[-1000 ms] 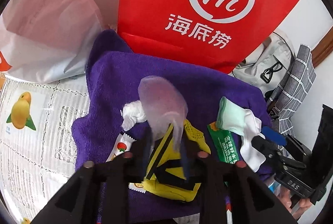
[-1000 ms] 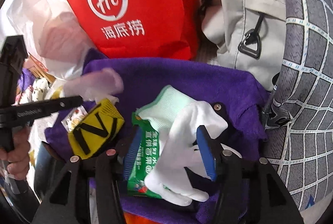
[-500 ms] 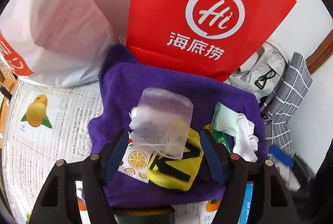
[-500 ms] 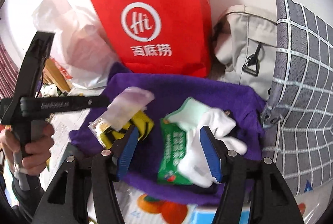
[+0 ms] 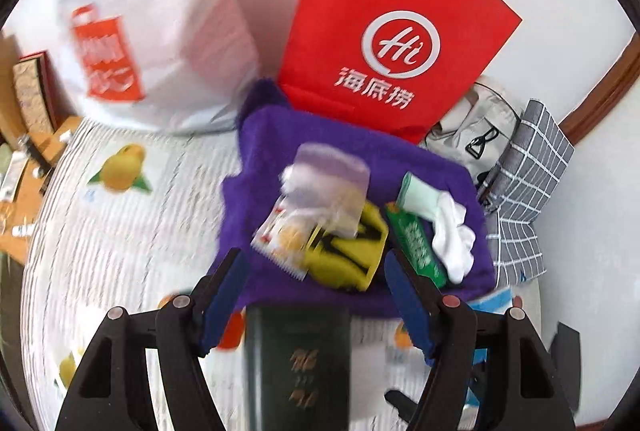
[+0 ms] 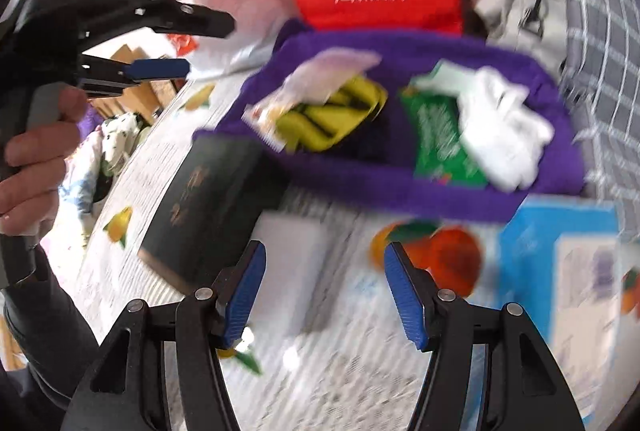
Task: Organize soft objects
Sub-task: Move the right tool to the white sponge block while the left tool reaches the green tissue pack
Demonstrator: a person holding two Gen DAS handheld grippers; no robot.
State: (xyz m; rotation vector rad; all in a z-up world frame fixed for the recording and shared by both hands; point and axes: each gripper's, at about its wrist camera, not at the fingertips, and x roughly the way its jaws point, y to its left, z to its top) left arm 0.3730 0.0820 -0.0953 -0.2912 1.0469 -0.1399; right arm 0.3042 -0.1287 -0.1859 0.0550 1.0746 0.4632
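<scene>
Right now both my grippers hang spread and empty above the table, left gripper [image 5: 316, 287] and right gripper [image 6: 324, 287] alike. Soft things sit gathered on the purple towel [image 5: 260, 231]: clear plastic bag [image 5: 332, 183] over a yellow pouch [image 5: 348, 251], white glove [image 5: 452, 231] across a green packet [image 5: 418, 245]. Towel serves, I judge, as the collecting spot. Dark book [image 6: 208, 207] lies just beside its near edge, off the pile.
</scene>
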